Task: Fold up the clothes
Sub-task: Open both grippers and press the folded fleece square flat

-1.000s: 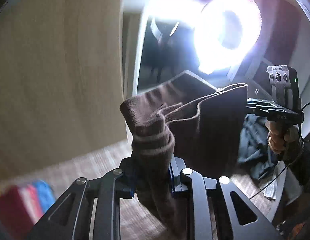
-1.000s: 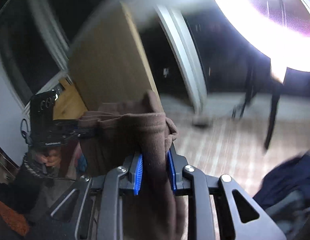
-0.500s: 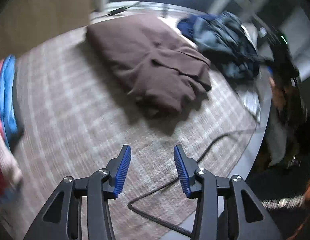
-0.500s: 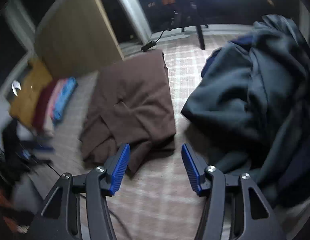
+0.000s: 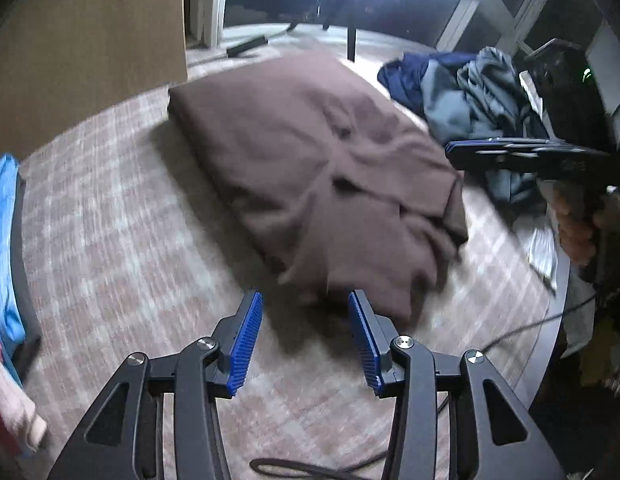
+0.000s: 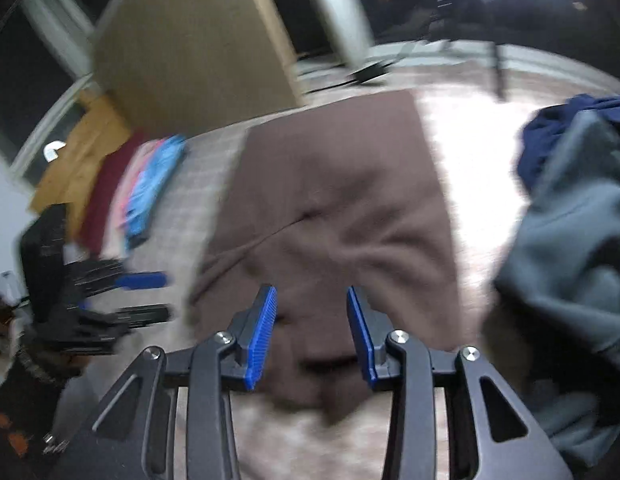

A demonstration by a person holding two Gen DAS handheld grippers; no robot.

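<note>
Left wrist view: your left gripper (image 5: 306,320) is released and empty, just before the near edge of the brown garment (image 5: 310,160) lying on the checked cloth (image 5: 110,220). Take one corner only, low.

Right wrist view: your right gripper (image 6: 311,320) is closing over the brown garment's near folds, not yet pinching. No writing is readable.

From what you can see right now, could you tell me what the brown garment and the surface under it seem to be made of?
The brown garment looks like a soft, matte knit, perhaps fleece or jersey: it lies in thick rounded folds with no sheen. The surface under it looks like a woven cloth or low-pile rug with a pale checked pattern, matte; motion blur leaves the weave unclear.
</note>
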